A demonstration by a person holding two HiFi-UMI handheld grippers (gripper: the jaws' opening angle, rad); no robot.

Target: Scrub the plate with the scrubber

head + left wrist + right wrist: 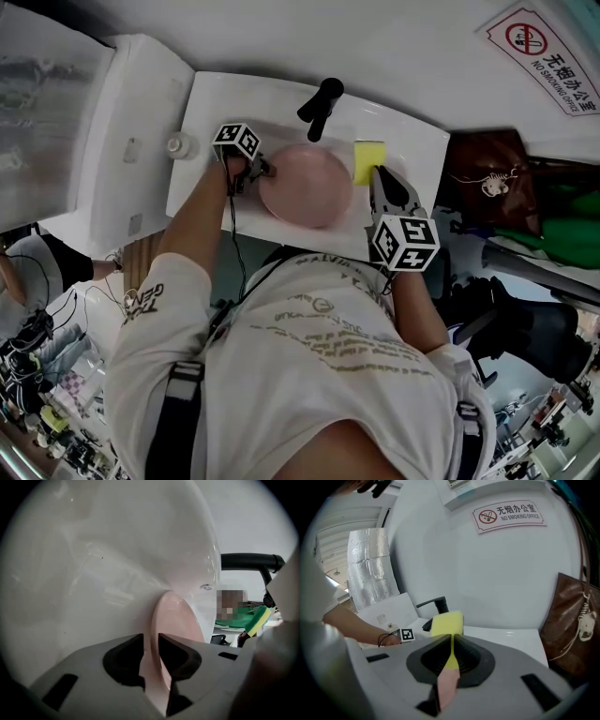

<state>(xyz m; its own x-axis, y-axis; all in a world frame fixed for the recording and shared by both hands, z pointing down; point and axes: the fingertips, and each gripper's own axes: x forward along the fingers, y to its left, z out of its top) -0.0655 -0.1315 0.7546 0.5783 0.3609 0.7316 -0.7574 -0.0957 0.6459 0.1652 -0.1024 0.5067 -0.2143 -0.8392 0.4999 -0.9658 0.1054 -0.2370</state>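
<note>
A pink plate (305, 187) lies in the white sink (281, 89). My left gripper (262, 173) sits at the plate's left rim. In the left gripper view the plate (174, 618) is seen edge-on, its rim filling the narrow gap between the jaws of the left gripper (150, 641), which is shut on it. My right gripper (375, 173) hovers by the plate's right edge, shut on a yellow scrubber sponge (368, 159). The right gripper view shows the sponge (447, 620) pinched between the jaws of the right gripper (452, 641), sticking out past their tips.
A black faucet (321, 105) stands at the back of the sink, just behind the plate. A small pale bottle (181, 145) sits at the sink's left. A brown bag (487, 178) hangs to the right, close to the right arm.
</note>
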